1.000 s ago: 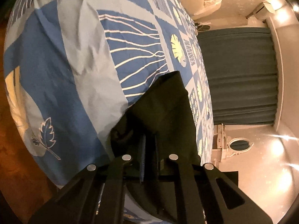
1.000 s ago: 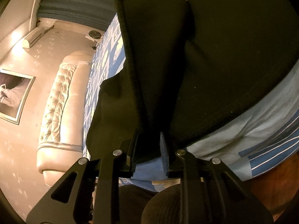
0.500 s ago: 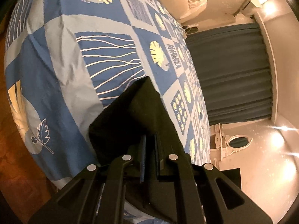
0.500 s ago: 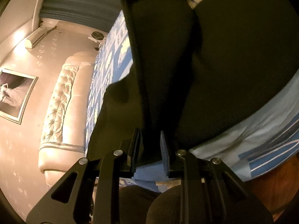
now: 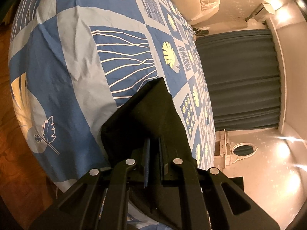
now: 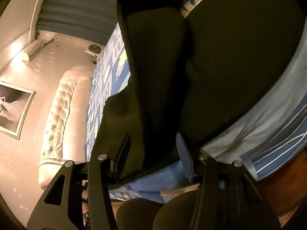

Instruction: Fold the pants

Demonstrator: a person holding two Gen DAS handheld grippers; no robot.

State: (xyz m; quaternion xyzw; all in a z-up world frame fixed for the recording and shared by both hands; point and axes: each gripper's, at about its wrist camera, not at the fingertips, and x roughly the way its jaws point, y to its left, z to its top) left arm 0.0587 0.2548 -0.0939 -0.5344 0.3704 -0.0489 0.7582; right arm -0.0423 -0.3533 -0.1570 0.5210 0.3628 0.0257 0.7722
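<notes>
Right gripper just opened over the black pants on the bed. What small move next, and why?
Probably draw the right gripper straight back: its jaws stand wide with the pants fold between them, lying on the bedspread. The left gripper is shut on its corner.

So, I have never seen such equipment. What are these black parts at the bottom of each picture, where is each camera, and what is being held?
A person holds two hand grippers; each carries a camera looking along its fingers. The black pieces below are those fingers. In the left view, the left gripper is shut on black pants. In the right view, the right gripper stands open, its fingers on either side of the same pants without pinching them. The pants lie on a bed with a blue patterned sheet.
</notes>
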